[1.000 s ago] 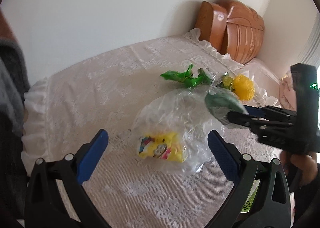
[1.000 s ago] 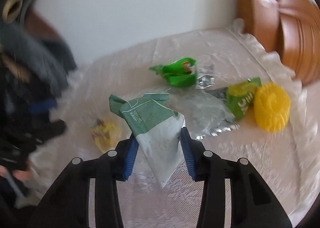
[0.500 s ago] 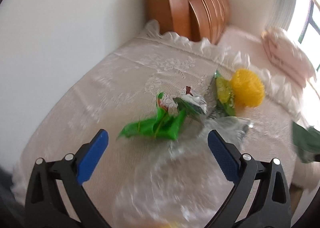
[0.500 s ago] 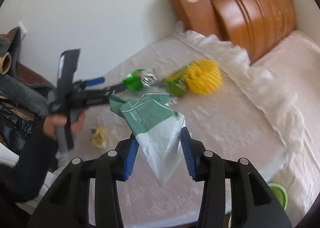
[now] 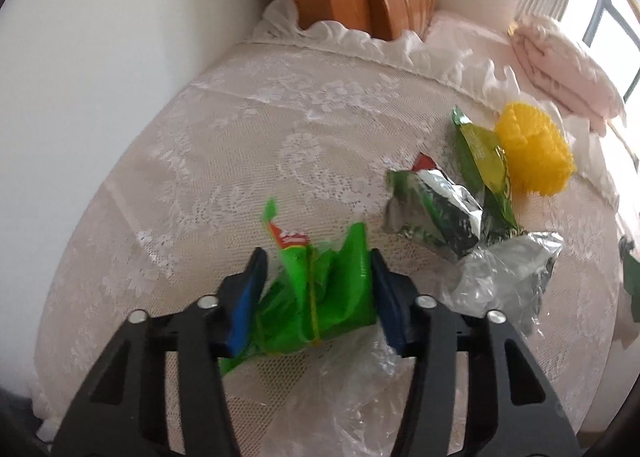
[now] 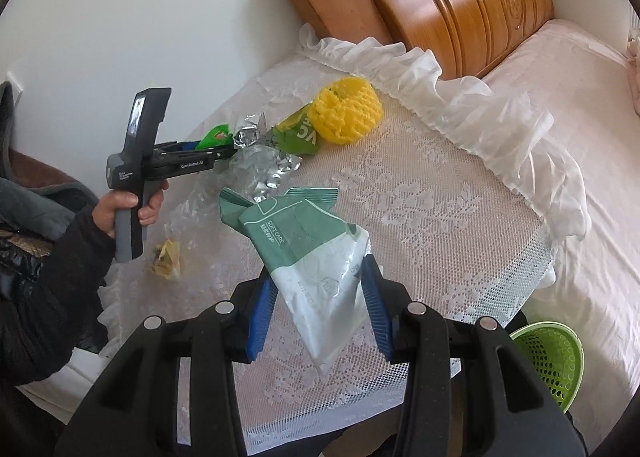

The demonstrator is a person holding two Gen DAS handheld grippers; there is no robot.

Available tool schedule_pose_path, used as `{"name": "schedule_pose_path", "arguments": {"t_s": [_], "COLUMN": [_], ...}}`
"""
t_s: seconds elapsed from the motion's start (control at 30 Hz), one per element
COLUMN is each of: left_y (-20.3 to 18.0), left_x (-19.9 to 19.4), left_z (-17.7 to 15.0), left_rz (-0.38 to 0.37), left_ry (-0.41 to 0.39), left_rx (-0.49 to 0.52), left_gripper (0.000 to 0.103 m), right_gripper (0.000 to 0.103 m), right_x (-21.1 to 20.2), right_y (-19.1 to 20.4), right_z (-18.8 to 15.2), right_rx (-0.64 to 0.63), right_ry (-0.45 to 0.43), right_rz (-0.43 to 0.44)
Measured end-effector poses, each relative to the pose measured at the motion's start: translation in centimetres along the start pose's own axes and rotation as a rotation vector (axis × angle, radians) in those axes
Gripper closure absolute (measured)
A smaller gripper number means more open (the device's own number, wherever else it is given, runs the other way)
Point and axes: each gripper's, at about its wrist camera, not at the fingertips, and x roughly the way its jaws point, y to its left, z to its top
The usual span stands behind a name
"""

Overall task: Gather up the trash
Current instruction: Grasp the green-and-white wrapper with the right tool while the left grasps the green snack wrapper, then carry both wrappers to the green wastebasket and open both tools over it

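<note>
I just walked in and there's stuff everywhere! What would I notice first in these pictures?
Probably the bright yellow knitted round thing sitting on the white lace tablecloth near its frilly edge. Then the trash being picked up: the left tongs pinch a crumpled bright green snack wrapper, and the right tongs hold a green-and-white plastic pouch. A lime green plastic basket waits on the floor beside the table.
</note>
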Motion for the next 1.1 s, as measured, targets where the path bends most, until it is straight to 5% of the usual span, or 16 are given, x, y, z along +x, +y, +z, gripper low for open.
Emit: {"name": "schedule_pose_path", "arguments": {"t_s": [0.37, 0.57, 0.83, 1.0, 1.1], "left_y": [2.0, -4.0, -20.5, -30.9, -36.5], "left_x": [-7.2, -13.7, -18.7, -18.6, -18.3], "left_z": [-2.4, -3.1, -4.6, -5.4, -5.9], "left_rz": [0.090, 0.080, -0.196, -0.401, -0.461], "left_ry": [-0.121, -0.223, -0.256, -0.200, -0.167], "left_rx": [-0.175, -0.144, -0.019, 0.050, 0.146], "left_gripper": [0.065, 0.065, 0.065, 0.065, 0.065], "right_gripper": [0.060, 0.060, 0.060, 0.060, 0.060], "right_x": [-1.7, -5.1, -13.0, -18.5, -21.3], "right_y": [0.7, -1.4, -8.8, -13.8, -16.2], "right_z": [0.5, -0.3, -5.9, -10.9, -13.8], "right_rx": [-0.026, -0.007, 0.127, 0.250, 0.313], "right_ry": [-0.041, -0.099, -0.193, -0.246, -0.272], "right_rz": [0.043, 0.025, -0.096, -0.211, -0.269]}}
